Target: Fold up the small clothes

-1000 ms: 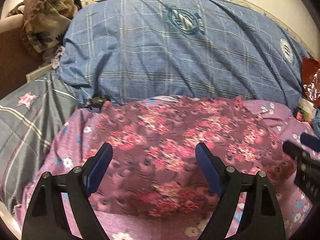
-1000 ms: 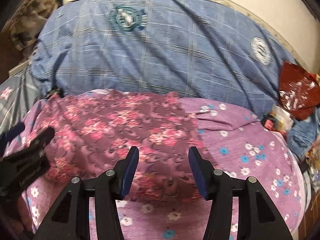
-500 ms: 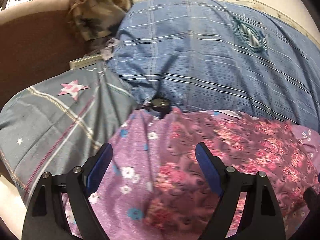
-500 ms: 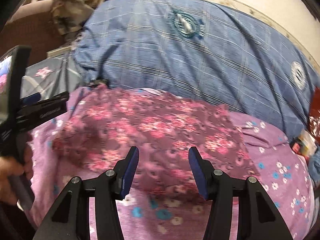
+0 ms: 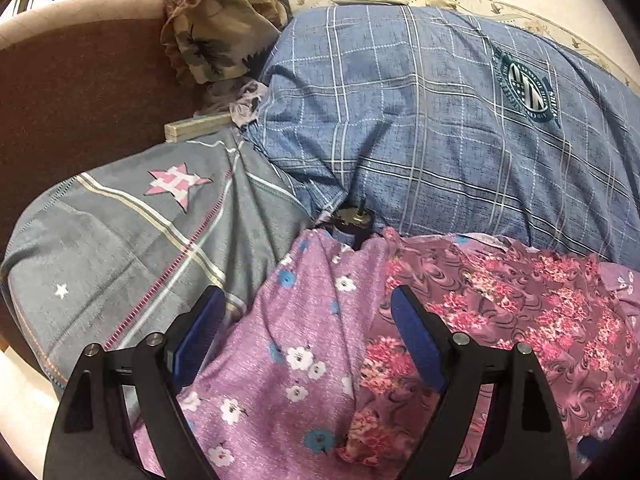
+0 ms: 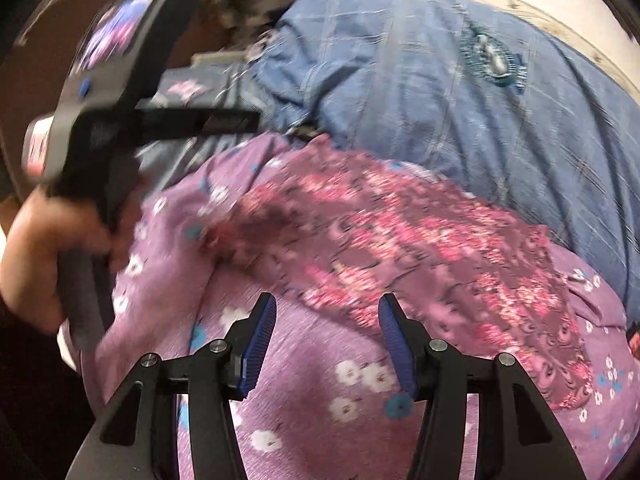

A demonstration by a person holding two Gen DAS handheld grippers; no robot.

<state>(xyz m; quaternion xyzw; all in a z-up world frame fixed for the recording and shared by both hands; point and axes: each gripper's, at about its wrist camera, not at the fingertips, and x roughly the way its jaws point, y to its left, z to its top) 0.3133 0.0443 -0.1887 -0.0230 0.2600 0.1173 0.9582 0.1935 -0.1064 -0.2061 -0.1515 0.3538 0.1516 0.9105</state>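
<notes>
A maroon garment with pink flowers [image 5: 520, 312] lies spread on a lilac flowered sheet [image 5: 288, 344]; it also shows in the right wrist view [image 6: 400, 240]. My left gripper [image 5: 308, 320] is open and empty, over the sheet at the garment's left edge. My right gripper [image 6: 326, 326] is open and empty, just in front of the garment's near edge. The left gripper's body and the hand holding it [image 6: 80, 152] show blurred at the left of the right wrist view.
A big blue checked pillow [image 5: 440, 120] lies behind the garment. A grey pillow with a pink star [image 5: 140, 232] is at the left. A brown headboard [image 5: 80, 92] with camouflage cloth [image 5: 216, 28] stands behind. A small dark object [image 5: 354, 222] sits between the pillows.
Both grippers have swung left. The left one moved from over the garment's middle to its left edge. The right one now faces the garment's left half. Both stayed open.
</notes>
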